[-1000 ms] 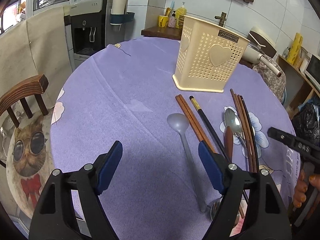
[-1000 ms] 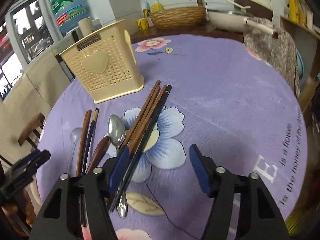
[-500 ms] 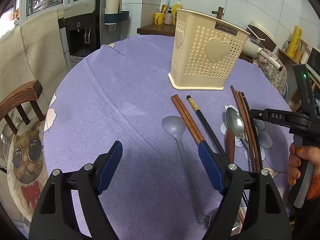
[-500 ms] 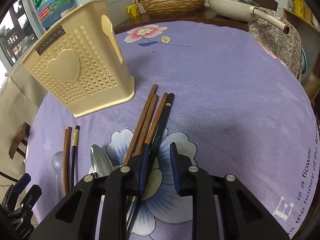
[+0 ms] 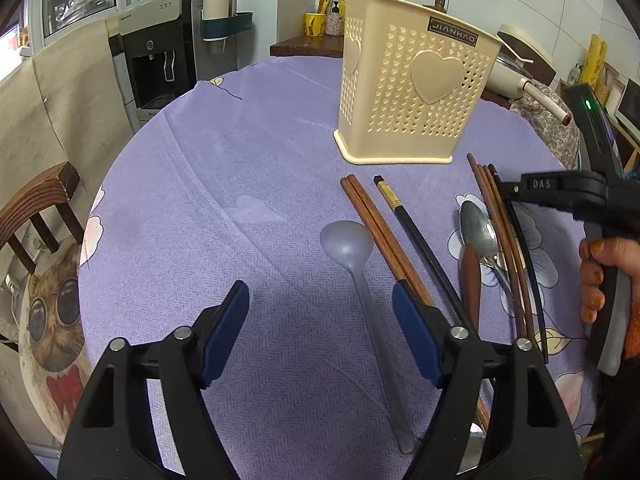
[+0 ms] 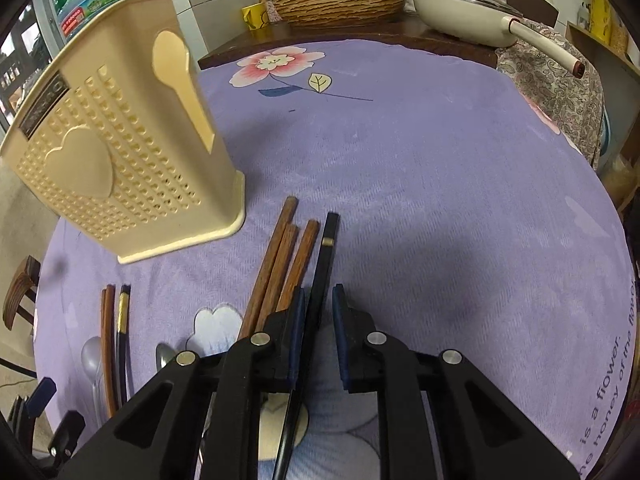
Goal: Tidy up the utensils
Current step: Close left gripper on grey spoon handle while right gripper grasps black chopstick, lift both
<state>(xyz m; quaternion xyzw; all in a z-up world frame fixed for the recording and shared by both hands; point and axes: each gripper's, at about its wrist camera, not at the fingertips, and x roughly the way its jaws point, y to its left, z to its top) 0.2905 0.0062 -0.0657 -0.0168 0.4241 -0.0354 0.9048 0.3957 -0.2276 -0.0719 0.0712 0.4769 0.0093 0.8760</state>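
A cream perforated utensil holder [image 5: 416,92] [image 6: 112,168] stands upright on the purple tablecloth [image 5: 240,200]. In front of it lie a translucent spoon [image 5: 348,244], a brown chopstick pair [image 5: 376,232], a gold-banded black chopstick [image 5: 416,232], a metal spoon [image 5: 478,232] and more brown chopsticks [image 6: 280,264]. My right gripper [image 6: 318,308] is closing around another black chopstick [image 6: 326,248]; a gap still shows at the right pad. My left gripper [image 5: 320,320] hovers with jaws closing slowly. The translucent spoon's handle runs beside its right finger, untouched.
A wooden chair [image 5: 36,208] stands off the table's left edge and a water dispenser [image 5: 156,60] behind it. A woven basket [image 6: 340,0] and a white pan [image 6: 472,12] sit on the counter beyond the table. A hand [image 5: 596,272] holds the right tool.
My right gripper moved forward along the chopsticks toward the holder, and its jaws narrowed from wide to close around the black chopstick. My left gripper edged toward the holder and its jaws narrowed slightly.
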